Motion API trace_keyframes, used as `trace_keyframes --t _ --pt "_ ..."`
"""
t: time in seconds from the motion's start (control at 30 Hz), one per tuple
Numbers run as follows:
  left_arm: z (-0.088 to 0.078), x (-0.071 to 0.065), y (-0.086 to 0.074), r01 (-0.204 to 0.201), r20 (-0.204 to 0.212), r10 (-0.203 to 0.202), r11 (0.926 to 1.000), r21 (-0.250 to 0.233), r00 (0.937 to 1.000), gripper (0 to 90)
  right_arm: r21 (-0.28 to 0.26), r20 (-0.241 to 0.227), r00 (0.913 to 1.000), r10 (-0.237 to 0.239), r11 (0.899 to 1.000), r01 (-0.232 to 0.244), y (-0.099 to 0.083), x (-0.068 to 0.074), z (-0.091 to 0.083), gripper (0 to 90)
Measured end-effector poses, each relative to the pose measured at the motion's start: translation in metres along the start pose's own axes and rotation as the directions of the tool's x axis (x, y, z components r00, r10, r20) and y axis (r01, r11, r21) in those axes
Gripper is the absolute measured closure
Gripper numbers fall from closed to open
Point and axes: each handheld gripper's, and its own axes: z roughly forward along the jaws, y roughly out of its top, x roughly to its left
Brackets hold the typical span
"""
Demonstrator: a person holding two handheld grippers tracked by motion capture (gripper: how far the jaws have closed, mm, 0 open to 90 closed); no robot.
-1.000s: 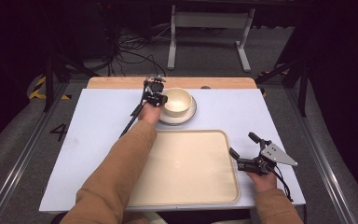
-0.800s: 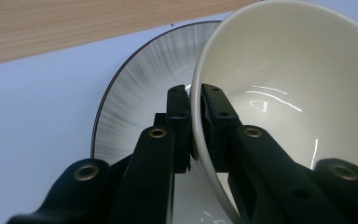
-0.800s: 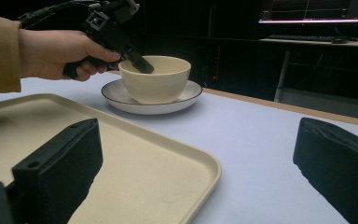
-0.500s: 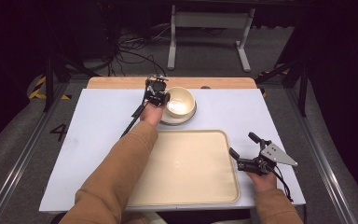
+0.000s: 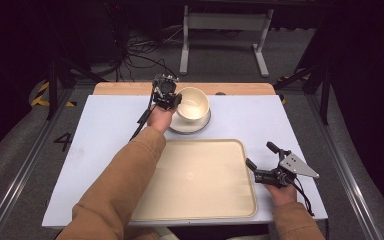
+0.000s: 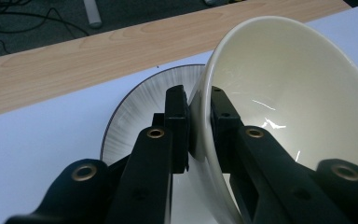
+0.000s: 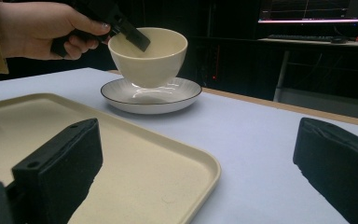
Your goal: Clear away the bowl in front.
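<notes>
Your left claw (image 5: 172, 101) is clamped on the bowl (image 5: 192, 103): one jaw inside the rim, one outside, at the bowl's left side. One bowl, cream, mouth up but tipped; in the right gripper view its base sits just over the plate (image 7: 151, 95), contact unclear. One plate, white with a dark rim, flat on the counter (image 5: 80, 145) near the far edge. One tray (image 5: 200, 180), beige, empty, long axis running left-right, close to you and just in front of the plate. Your right claw (image 5: 261, 161) is wide open, holding nothing, just right of the tray and pointing toward the bowl.
</notes>
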Motion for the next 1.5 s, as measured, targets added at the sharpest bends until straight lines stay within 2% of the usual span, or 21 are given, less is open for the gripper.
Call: trace_keyframes --t 0.23,0.47,0.63,0.73,0.93,1.13,1.37,1.5 --pt "-0.011 0.000 0.005 -0.011 0.004 0.011 0.9998 -0.014 0.9999 81.5 -0.001 -0.001 1.0000 -0.003 1.000 0.003 0.000 0.000 0.000 1.6" --pt "-0.024 -0.003 0.008 -0.047 0.018 0.048 0.9986 -0.024 0.9987 80.7 -0.002 -0.001 1.0000 -0.007 1.000 0.007 0.000 0.000 0.000 1.3" --pt "-0.034 -0.003 0.010 -0.047 0.031 0.048 0.9983 -0.035 0.9984 80.8 -0.003 -0.001 1.0000 -0.006 1.000 0.006 0.000 0.000 0.000 1.2" --pt "-0.040 -0.003 0.012 -0.068 0.034 0.069 0.9969 -0.039 0.9970 80.8 -0.004 0.000 1.0000 -0.004 1.000 0.004 0.000 0.000 -0.001 1.2" --pt "-0.050 -0.004 0.012 -0.079 0.048 0.081 0.9959 -0.043 0.9955 80.8 -0.005 -0.001 1.0000 -0.005 1.000 0.005 0.000 0.000 -0.001 1.2" --pt "-0.062 -0.005 0.010 -0.115 0.074 0.117 0.9927 -0.036 0.9903 80.8 -0.005 -0.002 1.0000 -0.004 1.000 0.004 0.000 0.001 -0.001 1.2" --pt "-0.072 -0.005 0.003 -0.134 0.120 0.136 0.9907 -0.025 0.9834 80.8 -0.004 -0.001 1.0000 -0.003 1.000 0.003 0.000 0.001 0.000 1.2" --pt "-0.075 -0.005 0.000 -0.146 0.133 0.147 0.9891 -0.013 0.9802 80.7 -0.002 0.000 1.0000 -0.006 1.000 0.006 0.000 0.000 0.000 1.2"
